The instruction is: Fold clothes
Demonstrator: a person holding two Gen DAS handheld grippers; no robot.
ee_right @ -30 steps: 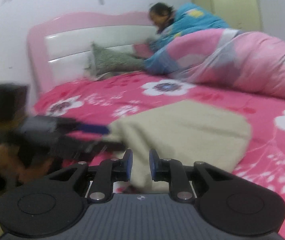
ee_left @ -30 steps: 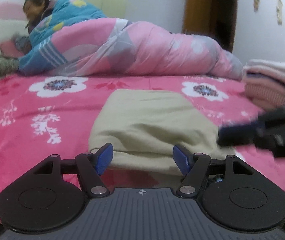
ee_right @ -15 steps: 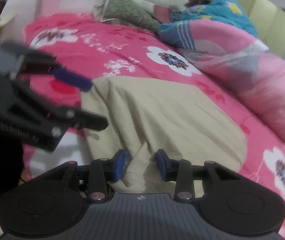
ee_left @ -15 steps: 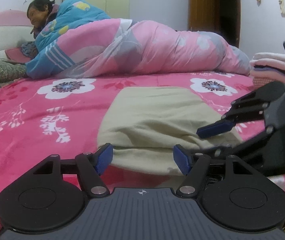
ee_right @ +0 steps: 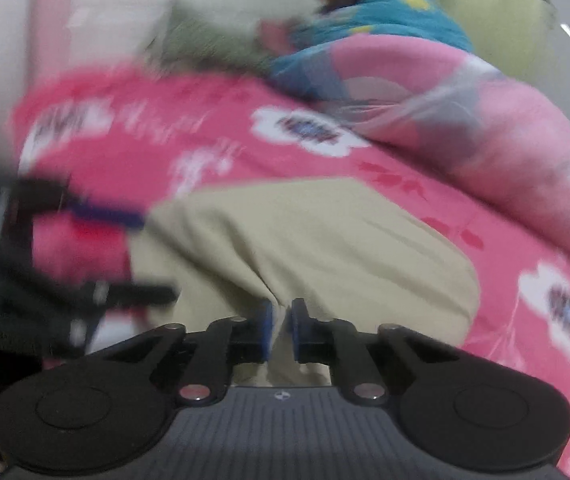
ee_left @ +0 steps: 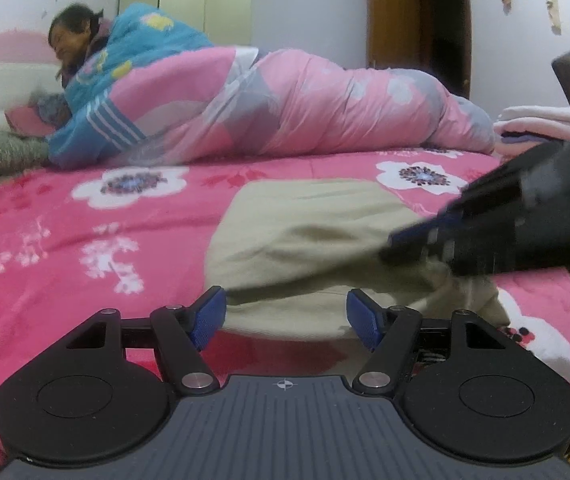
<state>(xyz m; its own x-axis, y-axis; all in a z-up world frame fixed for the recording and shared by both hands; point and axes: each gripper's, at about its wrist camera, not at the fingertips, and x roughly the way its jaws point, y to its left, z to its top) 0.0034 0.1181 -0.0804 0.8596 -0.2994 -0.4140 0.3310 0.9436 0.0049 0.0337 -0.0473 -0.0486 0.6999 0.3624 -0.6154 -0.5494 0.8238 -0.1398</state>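
Note:
A beige garment lies folded flat on the pink flowered bedspread. My left gripper stands open at the garment's near edge, its blue pads to either side of the hem and not pressing on it. From the right, blurred, my right gripper comes in at the garment's near right corner. In the right wrist view its jaws are closing, and a raised fold of the beige garment is pinched between the pads. The left gripper shows blurred at the left of that view.
A person lies under a pink and blue quilt across the far side of the bed. A stack of folded clothes sits at the far right. The headboard and a grey pillow lie beyond.
My right gripper has closed on the garment's near right corner, after opening wider over it, and the cloth has bunched up there. The left gripper has stayed in place, open.

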